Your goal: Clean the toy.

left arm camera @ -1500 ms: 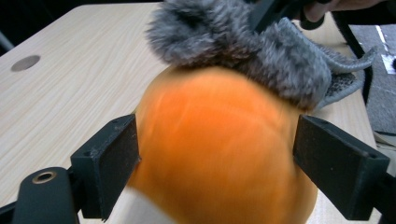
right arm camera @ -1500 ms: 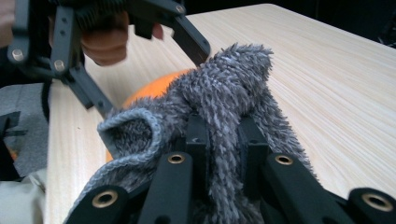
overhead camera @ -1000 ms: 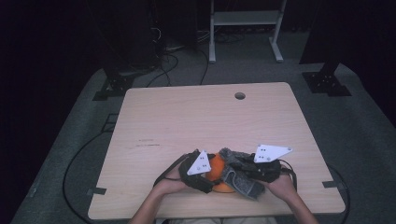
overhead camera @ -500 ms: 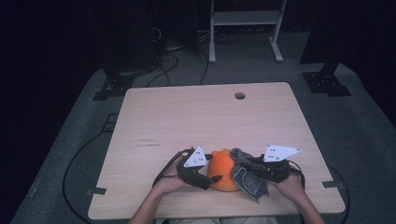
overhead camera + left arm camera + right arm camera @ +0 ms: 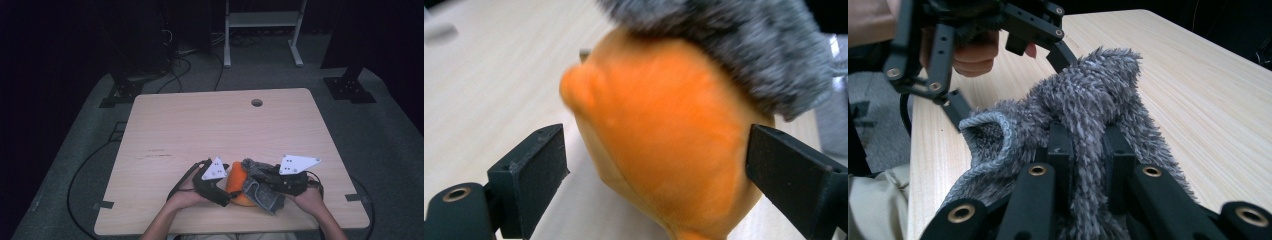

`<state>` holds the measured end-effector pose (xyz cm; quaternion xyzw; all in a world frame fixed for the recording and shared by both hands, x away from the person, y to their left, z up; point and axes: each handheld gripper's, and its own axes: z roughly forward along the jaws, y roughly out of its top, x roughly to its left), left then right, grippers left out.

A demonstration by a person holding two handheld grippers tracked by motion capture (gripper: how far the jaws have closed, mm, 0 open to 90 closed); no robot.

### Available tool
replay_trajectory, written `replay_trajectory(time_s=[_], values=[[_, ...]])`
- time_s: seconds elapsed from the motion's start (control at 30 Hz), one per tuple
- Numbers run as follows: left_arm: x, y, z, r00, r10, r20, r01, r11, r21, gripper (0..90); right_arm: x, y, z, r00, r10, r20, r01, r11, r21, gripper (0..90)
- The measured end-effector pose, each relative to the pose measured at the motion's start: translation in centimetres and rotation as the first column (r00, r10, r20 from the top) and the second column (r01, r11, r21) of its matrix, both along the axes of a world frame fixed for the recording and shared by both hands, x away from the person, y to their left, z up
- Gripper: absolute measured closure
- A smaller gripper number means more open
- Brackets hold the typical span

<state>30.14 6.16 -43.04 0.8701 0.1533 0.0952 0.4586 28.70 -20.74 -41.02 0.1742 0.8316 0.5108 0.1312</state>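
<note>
So the right gripper (image 5: 1083, 150) is clamping its jaws tight on a bunch of the fluffy grey cloth (image 5: 1088, 100), which is draping over the top of the orange ball (image 5: 664, 145). The left gripper (image 5: 654, 165) has just been opening its jaws, and they're standing wide on either side of the ball without pressing on it. All of this is sitting near the person's edge of the wooden table (image 5: 210, 125), with both hands right up close together.
</note>
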Motion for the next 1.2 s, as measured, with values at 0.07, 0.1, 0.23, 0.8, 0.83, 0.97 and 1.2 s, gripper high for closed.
replay_trajectory(time_s=[0.07, 0.1, 0.23, 0.8, 0.83, 0.97, 1.2], values=[[0.0, -0.2, -0.5, 0.9988, -0.019, -0.044, 0.018, 0.9989, -0.043, 19.4, 0.0, -0.2, 0.1, 1.0, -0.005, -0.001, 0.005, 0.9999, -0.015, 77.6], [0.0, -0.2, -0.5, 0.9988, -0.019, -0.044, 0.018, 0.9989, -0.043, 22.0, 0.0, -0.2, 0.1, 1.0, -0.005, -0.001, 0.005, 0.9999, -0.015, 77.6], [-0.6, -0.5, 0.0, 0.9984, -0.048, 0.031, 0.049, 0.9983, -0.031, 26.0, -0.4, -0.2, 1.8, 0.9992, 0.007, 0.038, -0.007, 0.9997, -0.025, 77.6], [-1.3, -0.7, 0.1, 0.9942, -0.088, 0.062, 0.09, 0.9956, -0.025, 23.1, 0.5, -1.7, 0.7, 0.9987, -0.046, -0.021, 0.045, 0.9989, -0.013, 77.8], [-1.1, -0.8, 0.2, 0.9973, -0.068, 0.028, 0.069, 0.9959, -0.059, 19.0, 0.5, -1.9, 0.5, 0.9983, -0.051, -0.029, 0.05, 0.9987, -0.002, 77.8], [-0.8, -1.3, 0.7, 0.9991, -0.012, -0.04, 0.006, 0.9889, -0.149, 25.2, -0.1, -1.3, 0.6, 0.9995, -0.026, -0.019, 0.026, 0.9994, -0.022, 78.0], [-2.6, -2.0, 0.8, 0.9828, -0.106, 0.151, 0.11, 0.9938, -0.015, 30.3, -1.2, 1.1, 2.7, 0.9981, 0.059, 0.021, -0.058, 0.998, -0.025, 77.7]])
